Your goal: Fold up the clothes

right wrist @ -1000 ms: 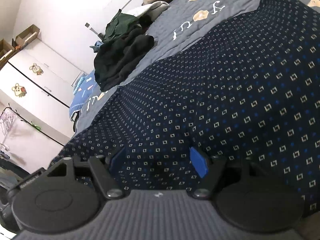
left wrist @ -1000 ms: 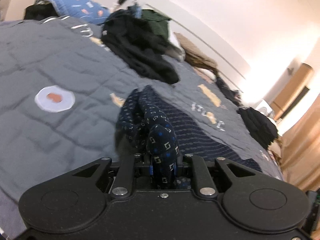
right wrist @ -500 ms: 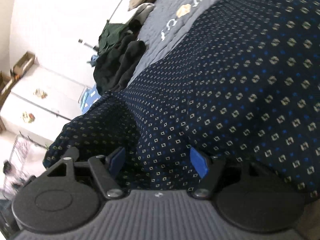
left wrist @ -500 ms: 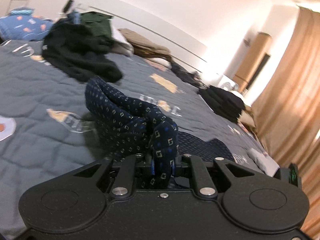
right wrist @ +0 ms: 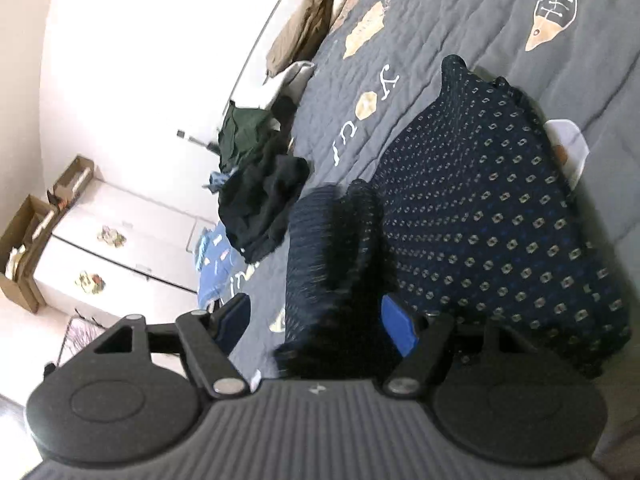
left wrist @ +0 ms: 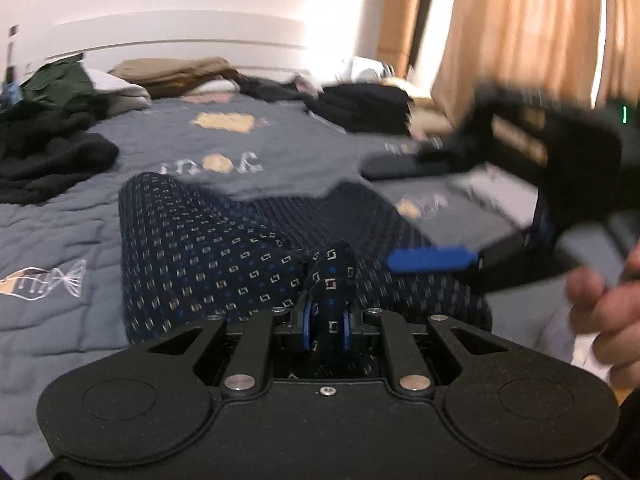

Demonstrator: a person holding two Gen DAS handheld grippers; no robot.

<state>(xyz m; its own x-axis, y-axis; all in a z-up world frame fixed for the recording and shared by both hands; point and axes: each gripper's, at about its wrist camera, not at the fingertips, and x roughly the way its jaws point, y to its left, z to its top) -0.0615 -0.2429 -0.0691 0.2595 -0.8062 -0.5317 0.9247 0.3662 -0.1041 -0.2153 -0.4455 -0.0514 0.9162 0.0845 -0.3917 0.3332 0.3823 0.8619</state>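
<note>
Broadly, the grey quilted bedspread point(left wrist: 60, 320) fills both views, and on it lies the navy patterned garment point(left wrist: 208, 256), spread from the centre of the left wrist view out toward ten o'clock. A heap of dark clothes point(left wrist: 44, 164) sits at nine o'clock, well apart from it, with more piled along the headboard.

The step in hand looks like carrying one edge of the garment across itself to make a fold. The left gripper point(left wrist: 326, 322) is clamped tight on a bunched edge of the fabric. The right gripper point(right wrist: 316, 320) stands wide apart; dark cloth lies between its blue pads, yet they do not press on it. A hand point(left wrist: 608, 308) shows at three o'clock behind it.

To do this well, I would keep the pinched edge low and taut, lay it square on the far edge, and use the free gripper to pin or smooth the crease before letting go.
</note>
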